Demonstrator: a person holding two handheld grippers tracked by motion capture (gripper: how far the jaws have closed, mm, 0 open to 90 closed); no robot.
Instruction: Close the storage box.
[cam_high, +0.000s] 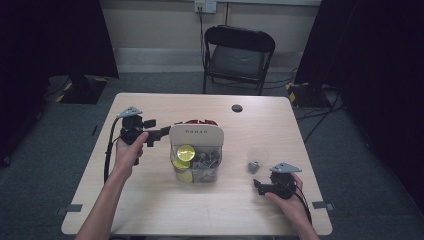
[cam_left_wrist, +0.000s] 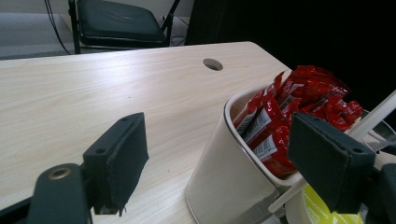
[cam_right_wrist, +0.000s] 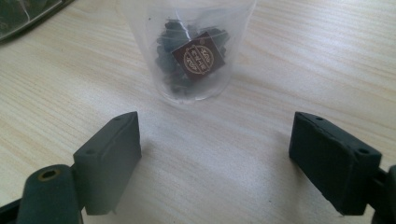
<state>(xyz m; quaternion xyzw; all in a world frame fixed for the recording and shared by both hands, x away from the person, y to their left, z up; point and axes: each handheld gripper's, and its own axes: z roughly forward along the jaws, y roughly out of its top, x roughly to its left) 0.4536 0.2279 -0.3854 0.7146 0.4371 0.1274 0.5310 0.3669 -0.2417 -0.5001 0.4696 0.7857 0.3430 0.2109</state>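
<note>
The left gripper (cam_high: 161, 133) hovers at the far left corner of the organizer (cam_high: 196, 137), jaws spread wide and holding nothing; 1 pad (cam_left_wrist: 331, 161) hides part of the red sachets (cam_left_wrist: 299, 105) packed in its white compartment. The clear front section shows a yellow lid (cam_high: 185, 151), the rest a grey tangle I can't make out. The right gripper (cam_high: 258, 186) rests low, near right on the table (cam_high: 150, 200), also wide open and empty, just short of the clear plastic cup (cam_right_wrist: 194, 51) holding a dark tea bag (cam_right_wrist: 198, 56), its rim cut off in the right gripper view.
</note>
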